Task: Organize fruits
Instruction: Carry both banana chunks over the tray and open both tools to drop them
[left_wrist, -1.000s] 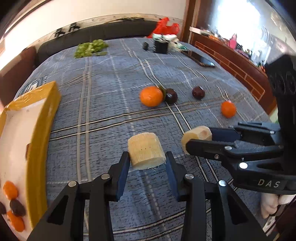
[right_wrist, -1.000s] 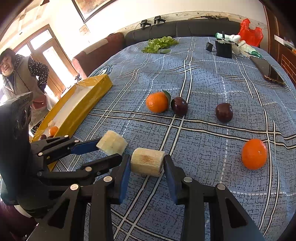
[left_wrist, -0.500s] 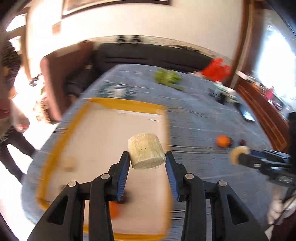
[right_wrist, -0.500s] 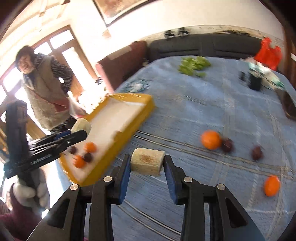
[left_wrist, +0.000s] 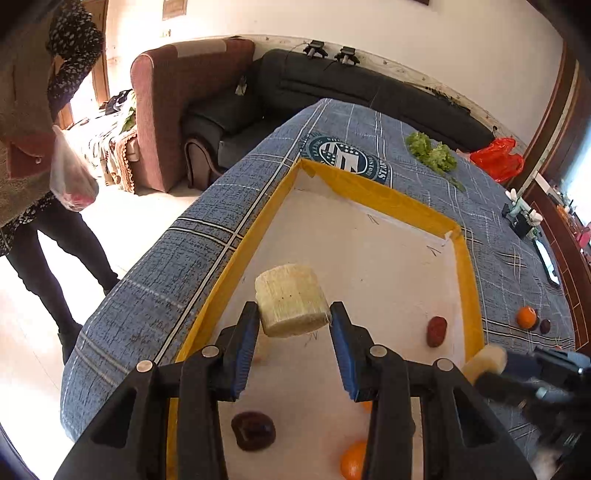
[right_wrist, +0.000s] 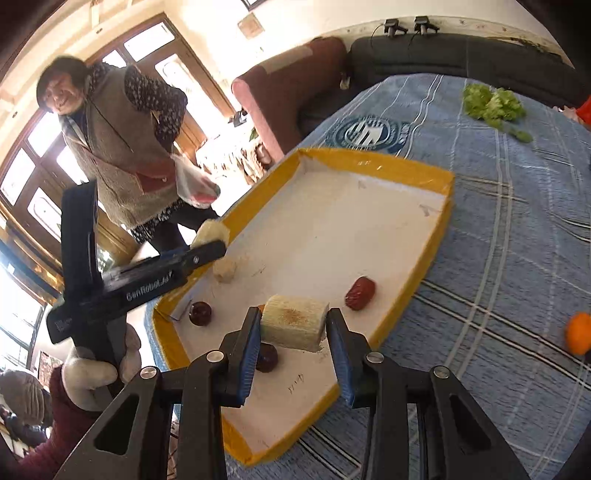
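Note:
My left gripper (left_wrist: 293, 341) is shut on a pale cylindrical fruit chunk (left_wrist: 291, 305) and holds it above the yellow-rimmed white tray (left_wrist: 369, 192). My right gripper (right_wrist: 293, 343) is shut on a second pale chunk (right_wrist: 294, 322) above the tray's (right_wrist: 436, 240) near corner. The left gripper also shows in the right wrist view (right_wrist: 210, 240). In the tray lie a third pale chunk (right_wrist: 224, 270), a red date (right_wrist: 360, 292), dark plums (right_wrist: 200, 313) and small oranges (left_wrist: 352, 459).
An orange (left_wrist: 526, 316) and a dark plum (left_wrist: 545, 325) lie on the blue checked cloth (right_wrist: 517, 236). Lettuce (left_wrist: 432, 153) lies at the far end. A person (right_wrist: 110, 147) stands left of the table. Sofas stand behind.
Both grippers swung left from the loose fruit on the cloth to above the tray, each still holding its chunk.

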